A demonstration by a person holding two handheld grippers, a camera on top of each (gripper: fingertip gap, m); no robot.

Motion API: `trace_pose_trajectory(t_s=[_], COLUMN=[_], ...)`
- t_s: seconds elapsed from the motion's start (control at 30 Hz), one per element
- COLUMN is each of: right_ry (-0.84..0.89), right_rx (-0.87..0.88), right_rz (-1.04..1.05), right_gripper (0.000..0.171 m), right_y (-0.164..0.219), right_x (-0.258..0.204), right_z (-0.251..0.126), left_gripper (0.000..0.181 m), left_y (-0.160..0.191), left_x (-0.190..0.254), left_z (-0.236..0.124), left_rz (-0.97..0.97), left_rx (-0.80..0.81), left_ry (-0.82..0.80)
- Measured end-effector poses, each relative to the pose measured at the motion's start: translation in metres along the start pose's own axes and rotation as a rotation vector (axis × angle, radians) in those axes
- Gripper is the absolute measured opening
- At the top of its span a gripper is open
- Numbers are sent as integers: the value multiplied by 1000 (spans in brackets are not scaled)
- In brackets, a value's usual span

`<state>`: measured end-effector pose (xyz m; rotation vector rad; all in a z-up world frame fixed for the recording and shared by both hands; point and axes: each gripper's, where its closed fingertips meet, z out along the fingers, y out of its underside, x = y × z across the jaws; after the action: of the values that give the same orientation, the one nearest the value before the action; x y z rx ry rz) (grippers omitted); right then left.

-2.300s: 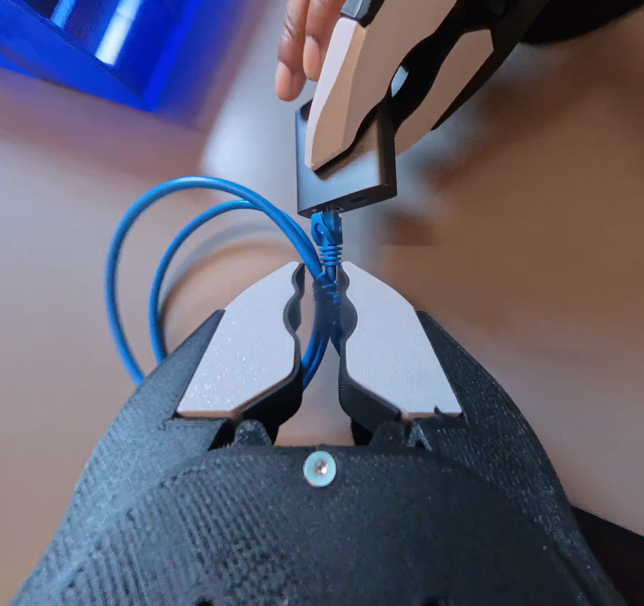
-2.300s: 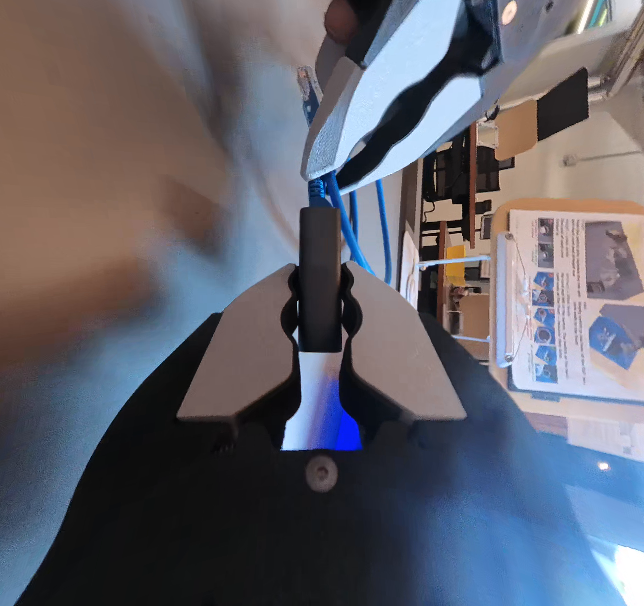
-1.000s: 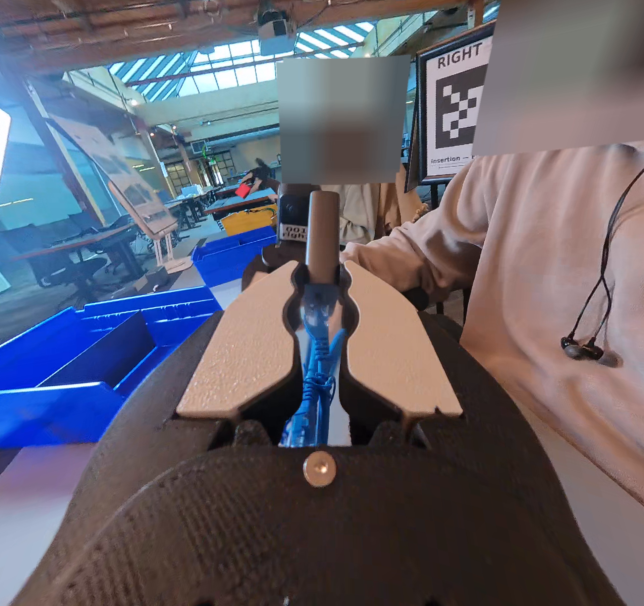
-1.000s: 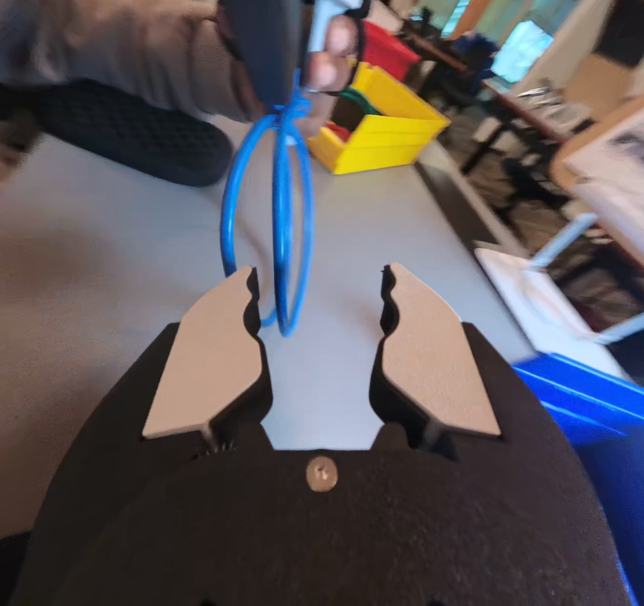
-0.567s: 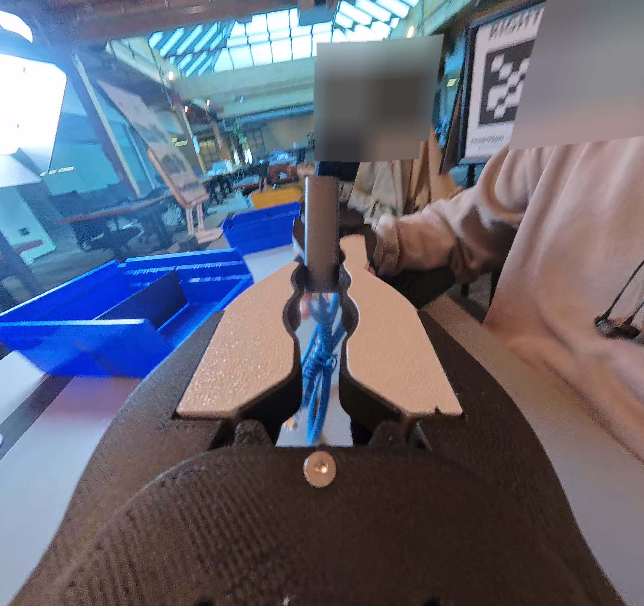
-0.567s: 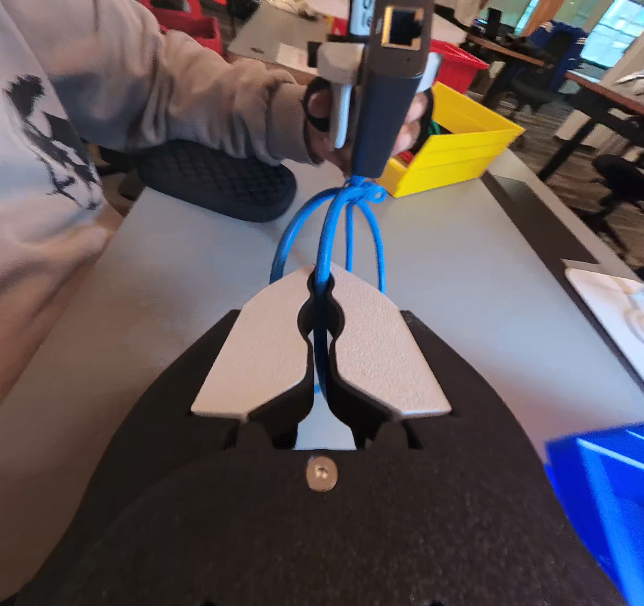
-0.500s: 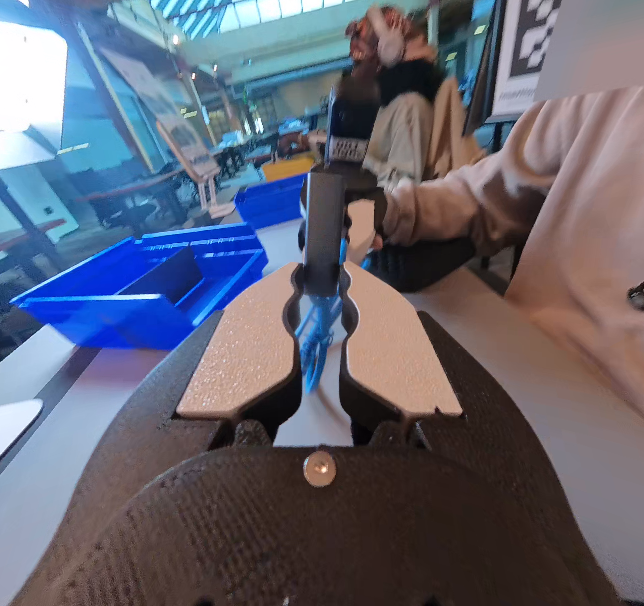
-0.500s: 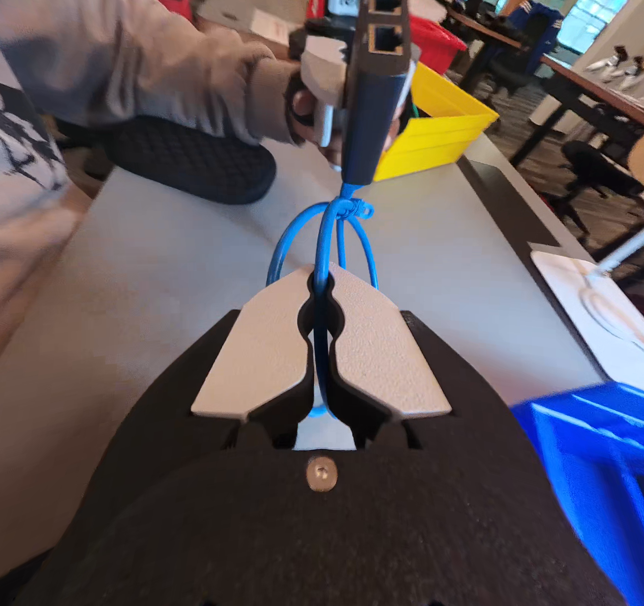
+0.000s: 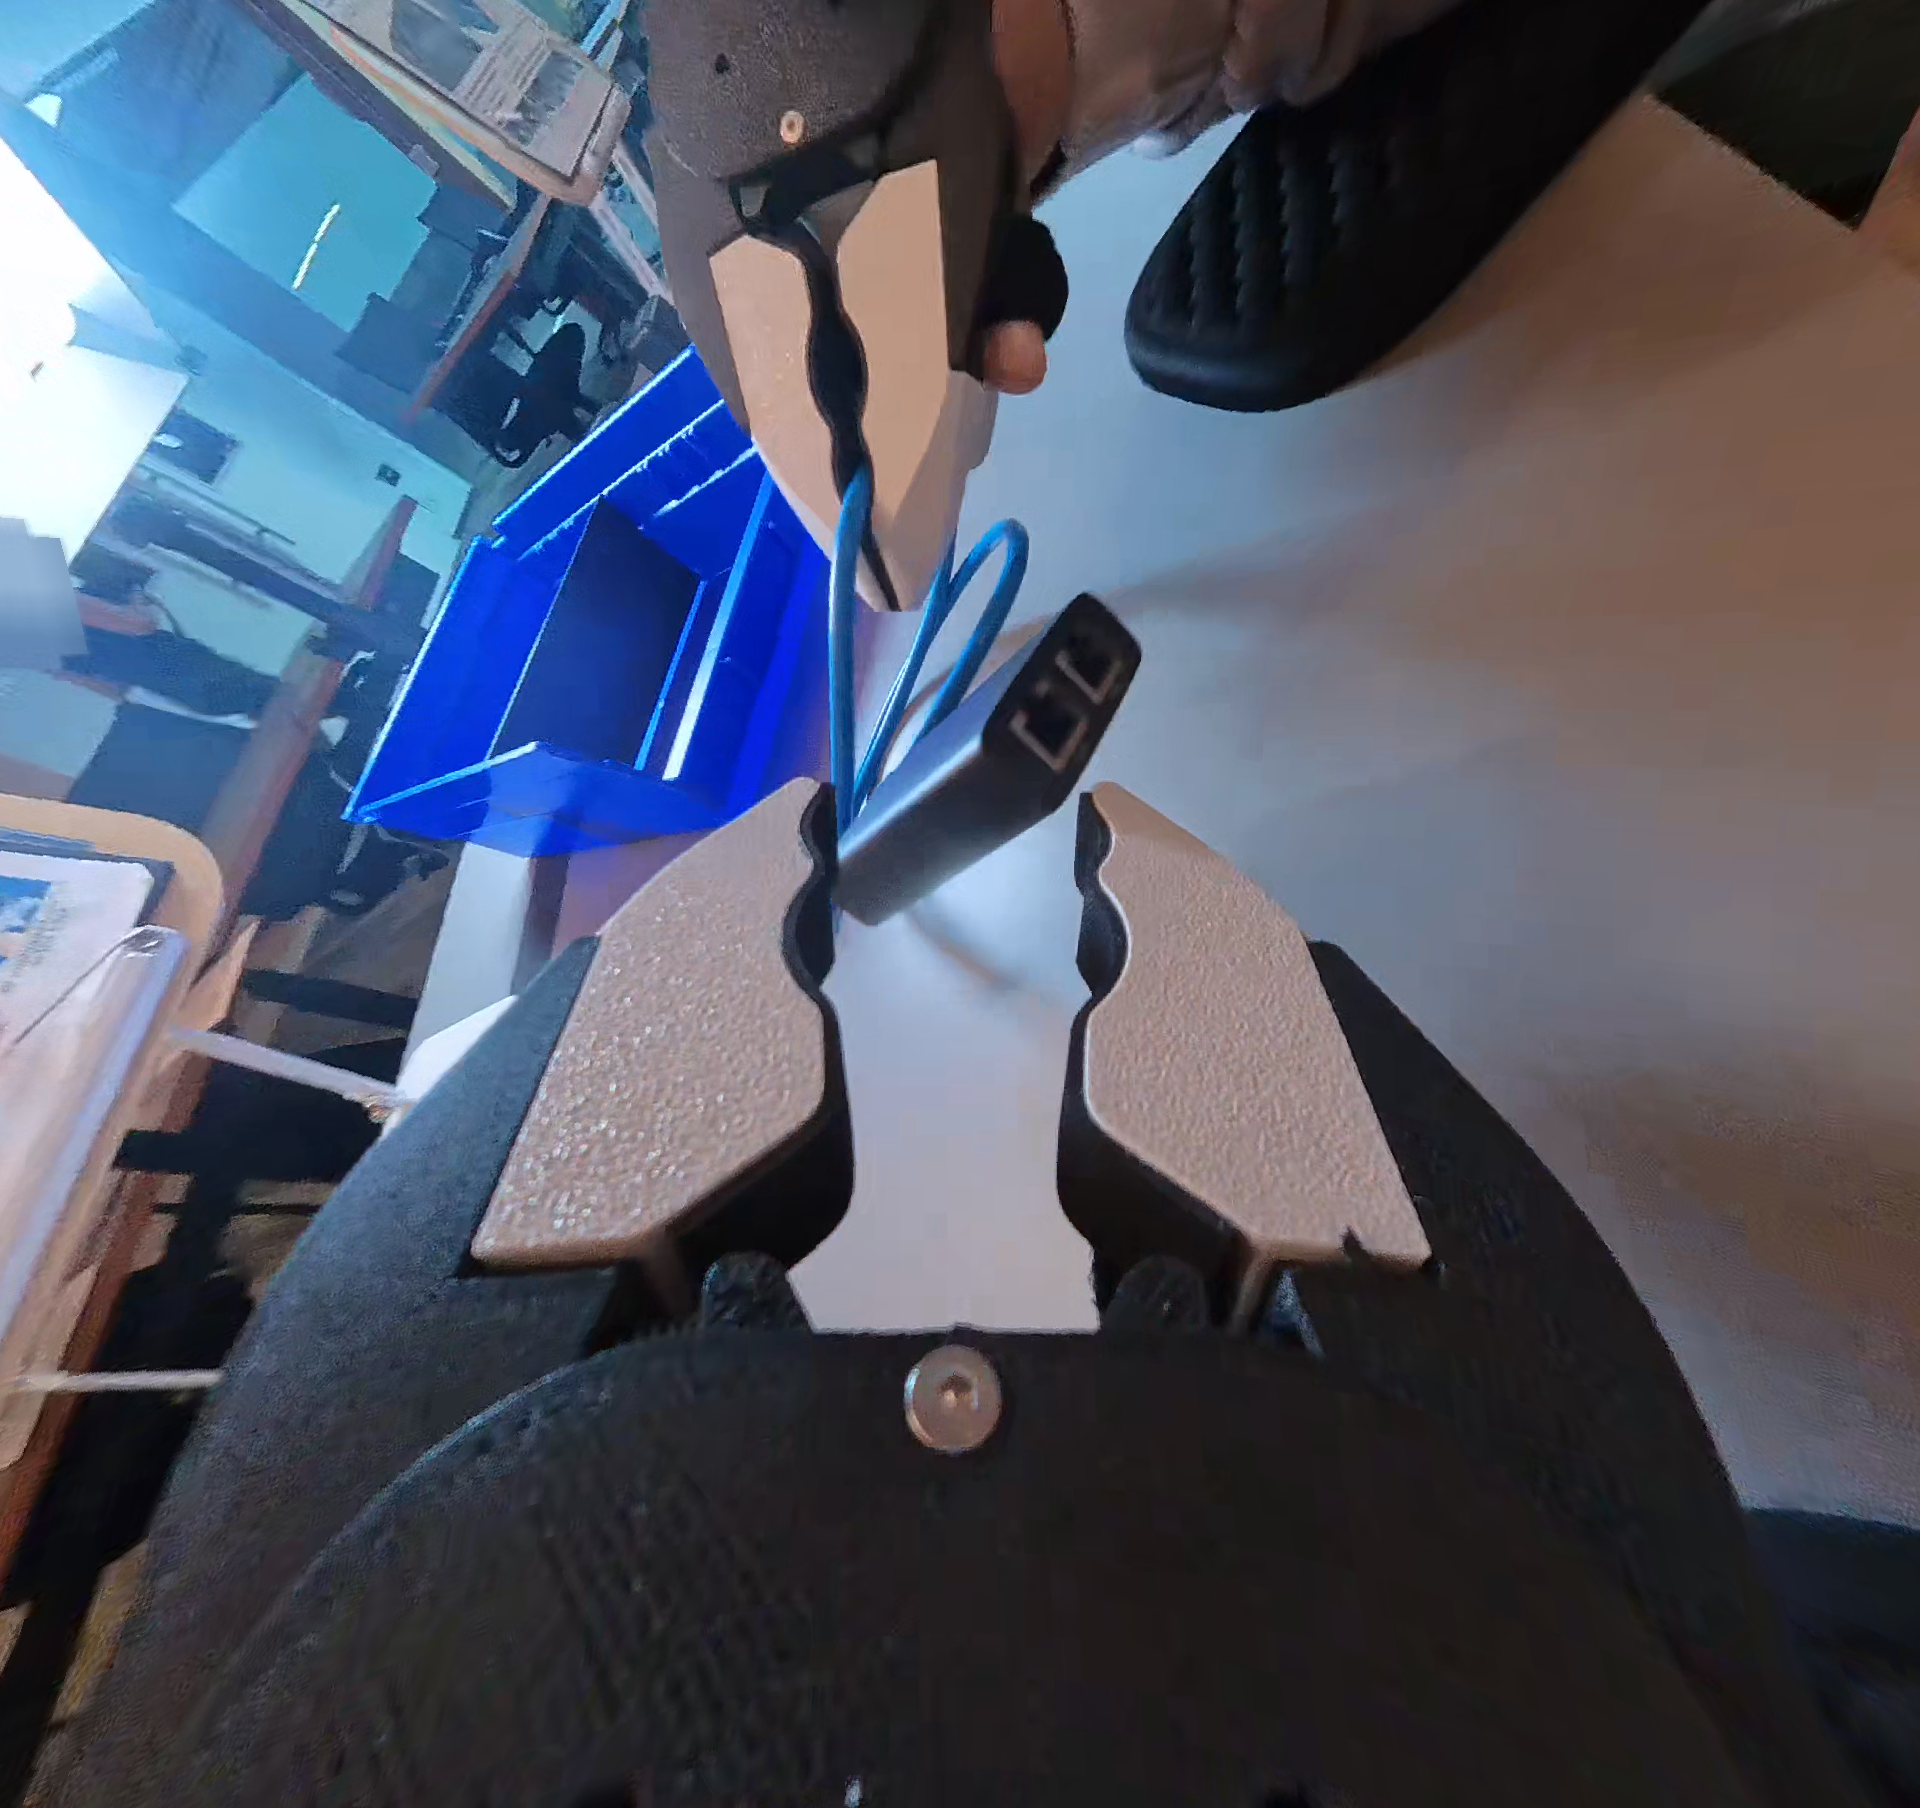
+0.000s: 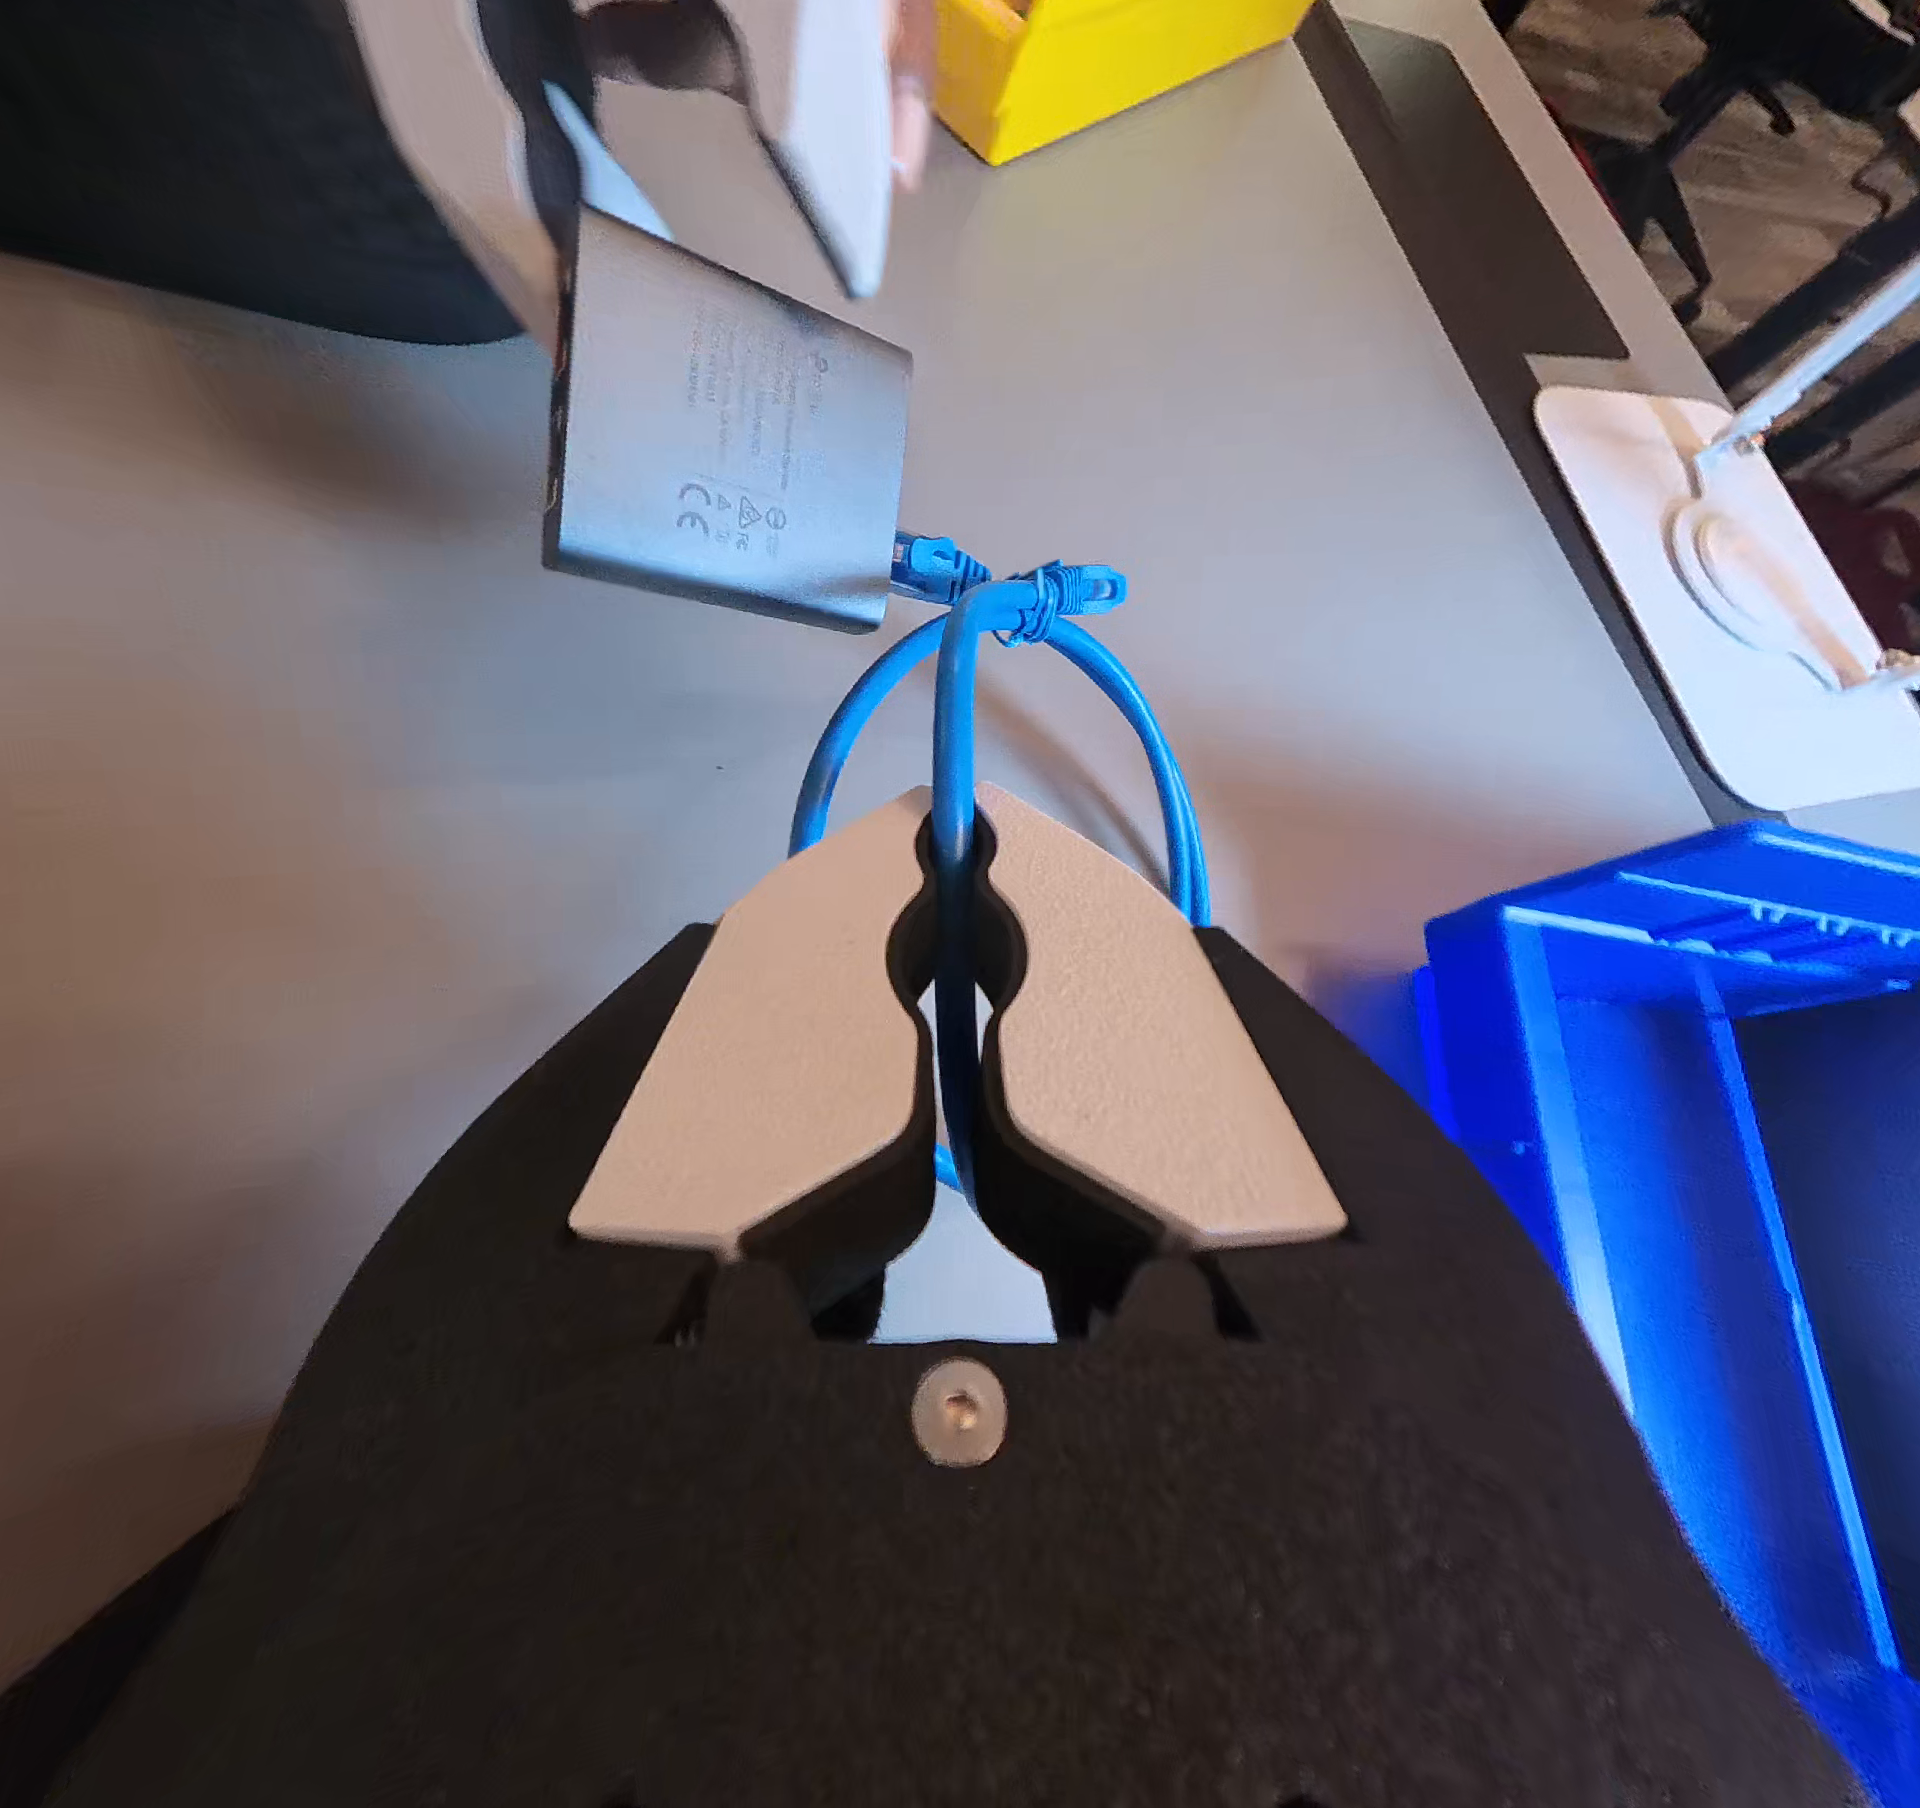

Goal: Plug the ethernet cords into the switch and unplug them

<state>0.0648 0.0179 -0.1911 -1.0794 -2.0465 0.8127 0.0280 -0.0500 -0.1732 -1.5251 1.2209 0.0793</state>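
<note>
The dark grey switch [image 9: 966,771] hangs just in front of my left gripper [image 9: 956,808], which is open; the switch's lower corner touches one finger [image 9: 707,1010]. Its two empty ports [image 9: 1070,693] face up and right. In the right wrist view the switch [image 10: 727,449] has one blue plug [image 10: 925,563] in its near edge. The cord's other plug [image 10: 1081,586] is free, tied to the loop. My right gripper [image 10: 954,808] is shut on the blue ethernet cord [image 10: 951,719]. It also shows in the left wrist view [image 9: 894,574], above the switch.
A blue bin [image 9: 582,678] stands at the table's edge, near my right gripper [image 10: 1683,1083]. A yellow bin [image 10: 1122,13] is at the far side. A white stand base [image 10: 1714,595] sits on the right. A black textured pad [image 9: 1351,231] lies under a person's sleeve. There is about 9 cm between the tips of the two grippers.
My left gripper has opened and let go of the switch. My right gripper stays shut on the cord. Both views have tipped down toward the grey table.
</note>
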Motion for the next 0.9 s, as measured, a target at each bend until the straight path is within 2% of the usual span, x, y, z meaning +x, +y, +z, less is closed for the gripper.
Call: trace_pose_trajectory(t_s=[0.17,0.27,0.3,0.37,0.43,0.5,0.57,0.63,0.73,0.8,0.9], right_ry=[19,18,19,25,80,139,195,256,322,279,140], right_rx=[-36,-69,-77,-92,-64,55,248,460,647,654,537], right_rz=[67,84,87,80,59,66,63,27,-27,-28,34], right_gripper=[0,0,0,0,1,15,29,30,29,22,28], right_y=[2,0,-2,-3,-6,-21,-49,-78,-103,-108,-98], right_x=[5,2,1,-1,6,19,31,35,28,15,-4], right_z=[5,10,12,15,13,1,-27,-66,-110,-111,-63], left_gripper=[42,37,27,23,22,21,21,21,21,21,21], left_y=[18,37,37,34,30,22,18,17,20,18,4], left_x=[-3,-7,-3,2,-4,-17,-35,-53,-78,-91,-98], left_z=[3,13,17,21,16,3,-13,-26,-41,-50,-58], left_rz=[178,401,466,527,396,140,-70,-267,-542,-694,-798], left_rx=[-159,-320,-323,-300,-230,-88,44,171,337,455,605], left_ry=[-126,-203,-205,-213,-216,-209,-232,-254,-285,-292,-266])
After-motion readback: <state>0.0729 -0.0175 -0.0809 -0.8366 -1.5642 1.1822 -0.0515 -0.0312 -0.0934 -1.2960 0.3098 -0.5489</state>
